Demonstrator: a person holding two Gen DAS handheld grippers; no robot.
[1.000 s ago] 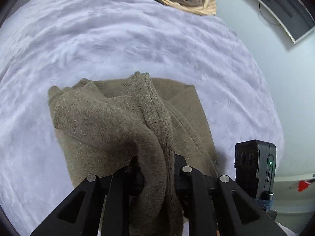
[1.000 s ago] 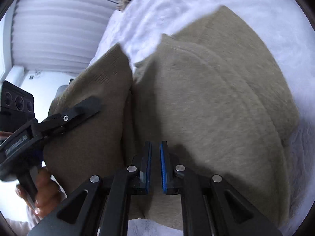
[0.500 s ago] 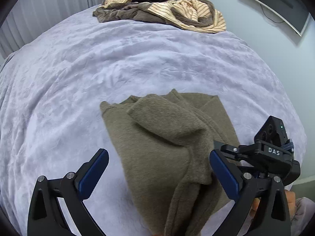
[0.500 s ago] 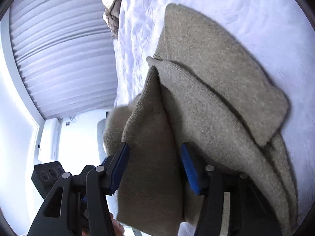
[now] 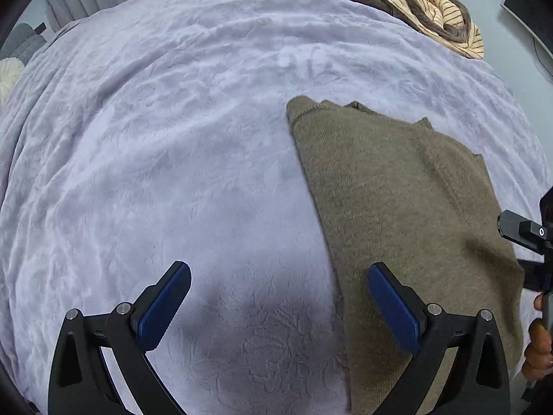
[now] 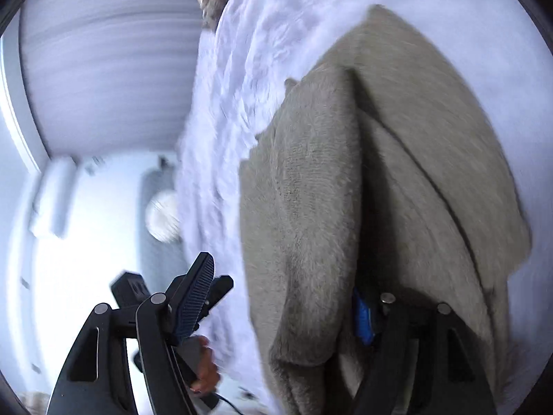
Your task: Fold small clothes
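An olive-brown knit sweater (image 5: 397, 207) lies folded on the lilac blanket (image 5: 172, 138), right of centre in the left wrist view. My left gripper (image 5: 280, 304) stands wide open over the blanket by the sweater's left edge, holding nothing; its right finger (image 5: 394, 307) hangs over the sweater's edge. In the right wrist view, my right gripper (image 6: 283, 276) has its jaws opening. A thick fold of the sweater (image 6: 304, 207) lies between them, hiding most of the right pad (image 6: 363, 318). The left pad (image 6: 197, 297) stands clear of the cloth.
A pile of brown and striped clothes (image 5: 432, 17) lies at the blanket's far edge. A screen (image 5: 532, 17) hangs on the wall at right. A round cushion (image 5: 8, 72) sits left of the bed. Pleated curtains (image 6: 103, 52) fill the right wrist view's upper left.
My left gripper let go of the sleeve, opened wide and slid left off the sweater. My right gripper went from shut to open, with a fold of the sweater between its fingers.
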